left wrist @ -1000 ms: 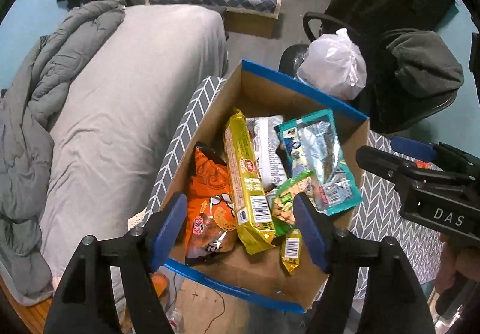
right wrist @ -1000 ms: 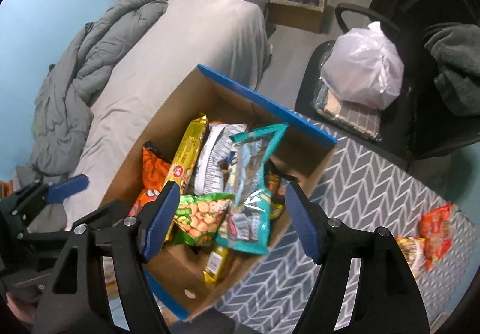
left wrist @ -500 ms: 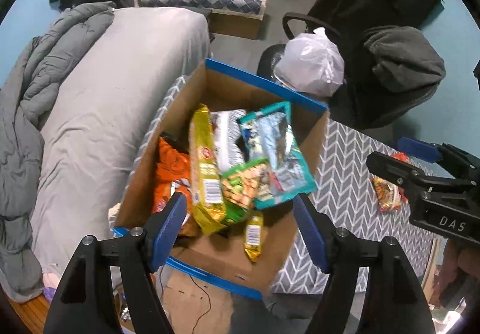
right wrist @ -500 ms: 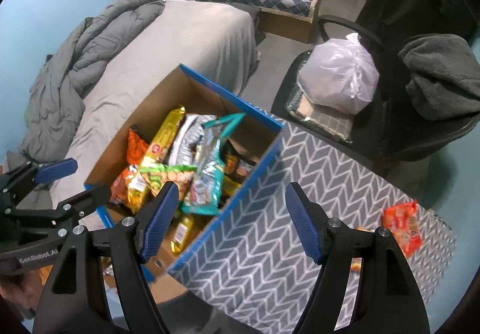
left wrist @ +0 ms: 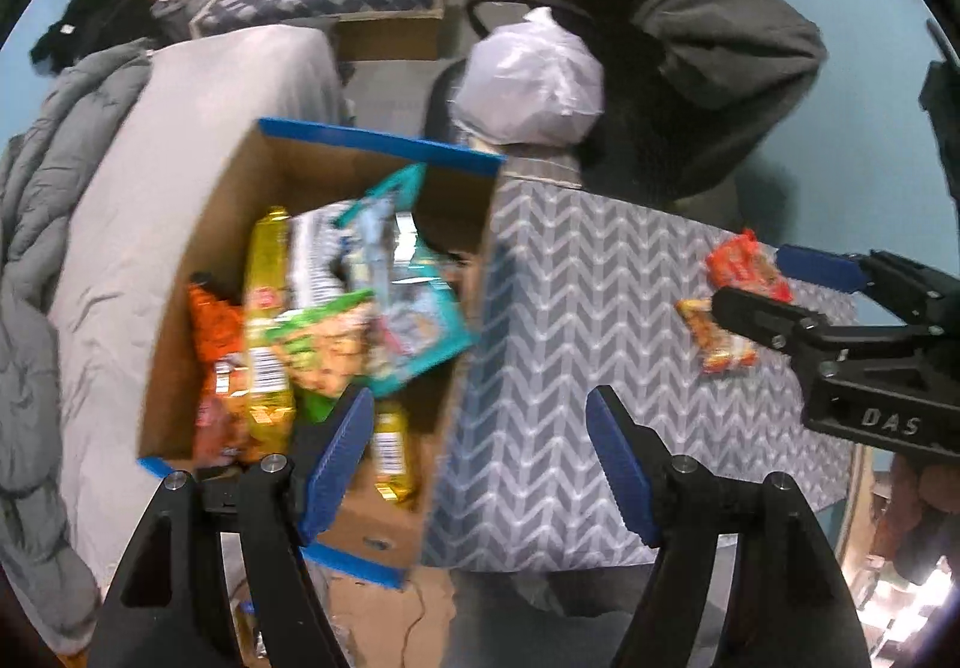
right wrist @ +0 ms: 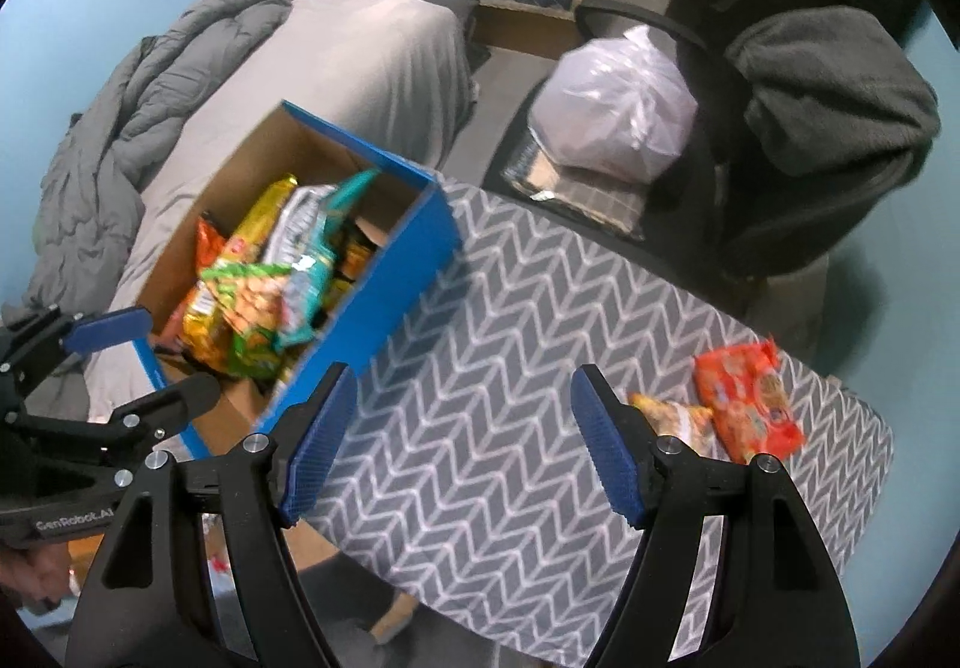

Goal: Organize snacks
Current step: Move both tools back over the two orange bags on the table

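Note:
A blue-edged cardboard box (left wrist: 360, 140) (right wrist: 414, 254) full of snack packets stands at the left end of a grey chevron-patterned table (left wrist: 576, 308) (right wrist: 510, 368). A red packet (left wrist: 747, 272) (right wrist: 747, 398) and a smaller orange packet (left wrist: 717, 338) (right wrist: 675, 416) lie on the table's right end. My left gripper (left wrist: 480, 464) is open and empty above the box's near corner. My right gripper (right wrist: 456, 446) is open and empty above the table's middle, left of the two loose packets; it also shows in the left wrist view (left wrist: 774, 284) near them.
A grey bed (right wrist: 336, 62) with a rumpled duvet lies behind the box. An office chair (right wrist: 798, 140) draped in dark clothes holds a white plastic bag (right wrist: 618, 104) behind the table. Cardboard and cables lie on the floor (left wrist: 384, 614) below the box.
Both grippers have swung right, away from over the box toward the table's middle. The two loose packets on the right end have come into view. Both grippers stayed open.

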